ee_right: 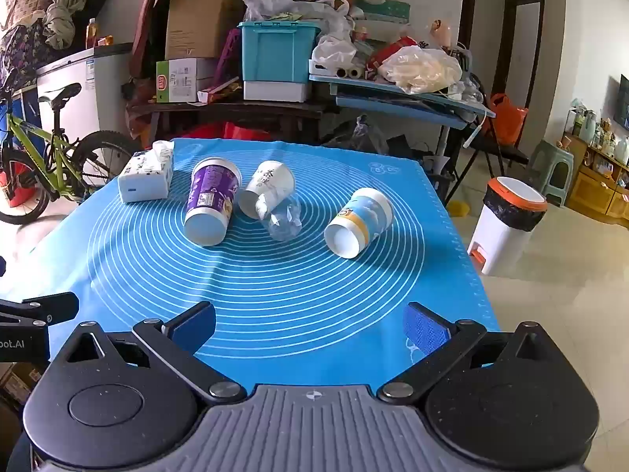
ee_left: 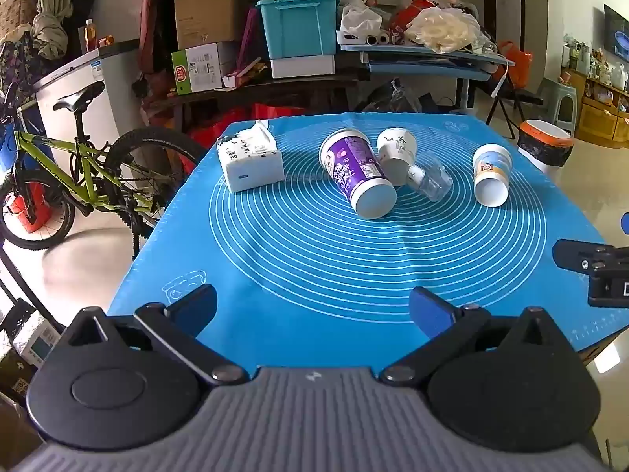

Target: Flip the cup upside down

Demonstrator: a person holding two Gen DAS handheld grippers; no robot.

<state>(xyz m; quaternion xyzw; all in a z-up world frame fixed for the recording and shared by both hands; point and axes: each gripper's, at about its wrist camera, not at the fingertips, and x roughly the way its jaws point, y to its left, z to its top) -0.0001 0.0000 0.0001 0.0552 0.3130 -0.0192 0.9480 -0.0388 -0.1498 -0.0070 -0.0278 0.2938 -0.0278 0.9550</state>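
Observation:
Several cups lie on their sides on the blue mat [ee_left: 314, 259] [ee_right: 275, 295]. A purple cup [ee_left: 355, 171] [ee_right: 210, 200] lies left of centre. A white cup with black characters [ee_left: 396, 153] [ee_right: 267, 188] lies beside it, touching a clear glass [ee_left: 430, 181] [ee_right: 284, 218]. A blue-and-yellow cup [ee_left: 491, 175] [ee_right: 359, 220] lies at the right. My left gripper [ee_left: 312, 306] is open and empty over the mat's near edge. My right gripper [ee_right: 310, 324] is open and empty, also near the front edge. Its side shows in the left wrist view [ee_left: 589, 267].
A tissue pack [ee_left: 251, 161] [ee_right: 147, 177] sits at the mat's far left. A green bicycle [ee_left: 78, 165] stands left of the table. A white bin with an orange rim [ee_right: 507, 224] stands on the floor to the right. Cluttered tables stand behind.

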